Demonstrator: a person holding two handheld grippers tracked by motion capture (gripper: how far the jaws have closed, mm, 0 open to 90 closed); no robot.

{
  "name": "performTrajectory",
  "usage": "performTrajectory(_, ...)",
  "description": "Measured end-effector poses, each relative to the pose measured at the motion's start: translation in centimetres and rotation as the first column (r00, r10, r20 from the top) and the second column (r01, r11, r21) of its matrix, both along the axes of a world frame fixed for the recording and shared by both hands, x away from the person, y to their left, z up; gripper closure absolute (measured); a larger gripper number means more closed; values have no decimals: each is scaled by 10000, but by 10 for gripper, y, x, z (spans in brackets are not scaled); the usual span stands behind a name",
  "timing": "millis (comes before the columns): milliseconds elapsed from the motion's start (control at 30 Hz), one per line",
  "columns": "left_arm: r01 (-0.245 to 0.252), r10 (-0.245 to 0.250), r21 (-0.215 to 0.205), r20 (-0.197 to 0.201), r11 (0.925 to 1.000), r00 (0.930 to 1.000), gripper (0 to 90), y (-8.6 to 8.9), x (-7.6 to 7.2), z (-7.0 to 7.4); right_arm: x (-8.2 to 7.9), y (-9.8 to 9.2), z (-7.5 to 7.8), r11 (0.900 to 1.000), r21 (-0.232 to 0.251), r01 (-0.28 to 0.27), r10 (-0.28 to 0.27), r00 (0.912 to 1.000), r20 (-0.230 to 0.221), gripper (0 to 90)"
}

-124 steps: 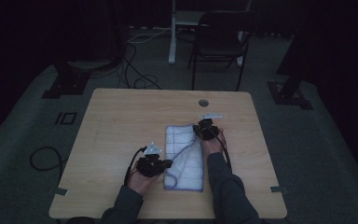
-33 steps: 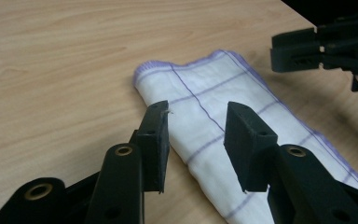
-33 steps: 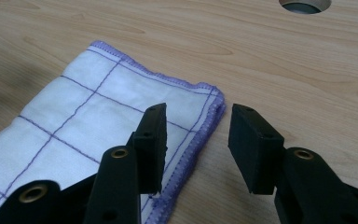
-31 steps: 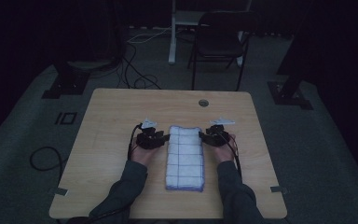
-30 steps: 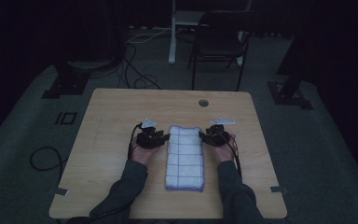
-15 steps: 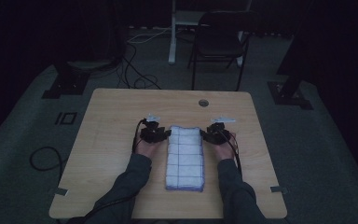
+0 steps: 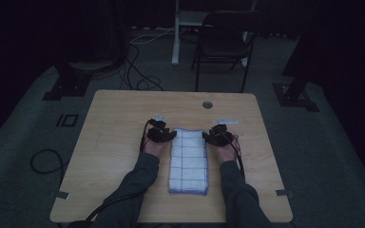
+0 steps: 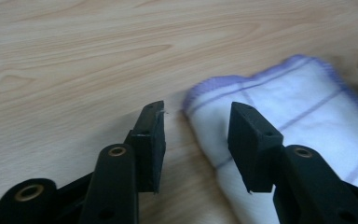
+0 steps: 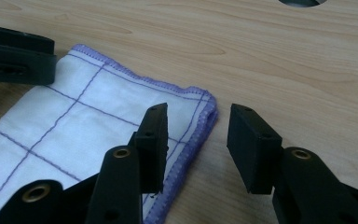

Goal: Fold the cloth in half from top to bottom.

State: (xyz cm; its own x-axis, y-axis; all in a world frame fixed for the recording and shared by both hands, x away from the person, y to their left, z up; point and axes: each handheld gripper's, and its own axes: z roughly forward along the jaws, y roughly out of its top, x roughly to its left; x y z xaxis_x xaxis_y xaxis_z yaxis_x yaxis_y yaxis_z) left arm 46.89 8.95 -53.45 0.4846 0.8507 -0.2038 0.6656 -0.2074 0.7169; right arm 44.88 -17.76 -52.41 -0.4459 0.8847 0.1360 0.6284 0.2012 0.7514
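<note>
Cloth (image 7: 188,160): folded, centre of the high view, lying on my table (image 7: 114,128).
Left gripper (image 8: 196,123): jaws apart, just been widening, straddling cloth's far-left corner without pressing.
Right gripper (image 9: 196,125): jaws apart, straddling far-right corner.

Both forearms come in from the table's near edge, sleeves dark, hands abt mid-table. Left gripper (image 7: 160,134) sits a bit nearer the left edge, jaws pointing inward; jaws apart, nothing pinched btwn the pads, and they've just been opening. Right gripper (image 7: 217,137) mirrors it toward the right edge, jaws also apart, pads pressing on nothing. Both seem low over the tabletop, though the high view's too dim to be sure.
</note>
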Motion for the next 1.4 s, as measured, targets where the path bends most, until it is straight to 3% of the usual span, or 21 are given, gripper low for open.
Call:
performTrajectory(167,-66,68,212,-113,9998,9999,591,-1,3,-3,3,2,1,10000,-12,15,-14,10000,17,584)
performTrajectory(367,-57,56,-46,-165,10000,9998,564,-2,5,-4,8,5,3,10000,27,63,-63,10000,-18,582)
performTrajectory(533,-36,34,461,38,9989,10000,555,-10,5,-3,15,11,-2,9999,-74,88,-89,9999,-146,566)
performTrajectory(833,-50,24,880,299,9961,9996,546,-19,6,-4,21,16,-13,9984,-540,190,-214,9988,-430,550)
performTrajectory(967,6,-32,923,276,9957,9996,543,-21,6,-4,19,19,-15,9975,-692,136,-158,9994,-310,545)
performTrajectory(1067,46,-77,1078,283,9942,9996,557,-23,5,-3,19,20,-15,9967,-810,89,-112,9996,-278,570)
performTrajectory(1133,134,-191,1297,432,9915,9989,613,-27,4,-3,17,23,-15,9961,-880,42,-66,9996,-270,647)
performTrajectory(1267,220,-257,1120,321,9935,9992,727,-27,4,-4,16,26,-15,9971,-741,-166,140,9993,-353,788)
performTrajectory(1400,323,-333,816,117,9961,9994,820,-24,4,-4,18,25,-15,9989,-419,-212,188,9982,-568,833)
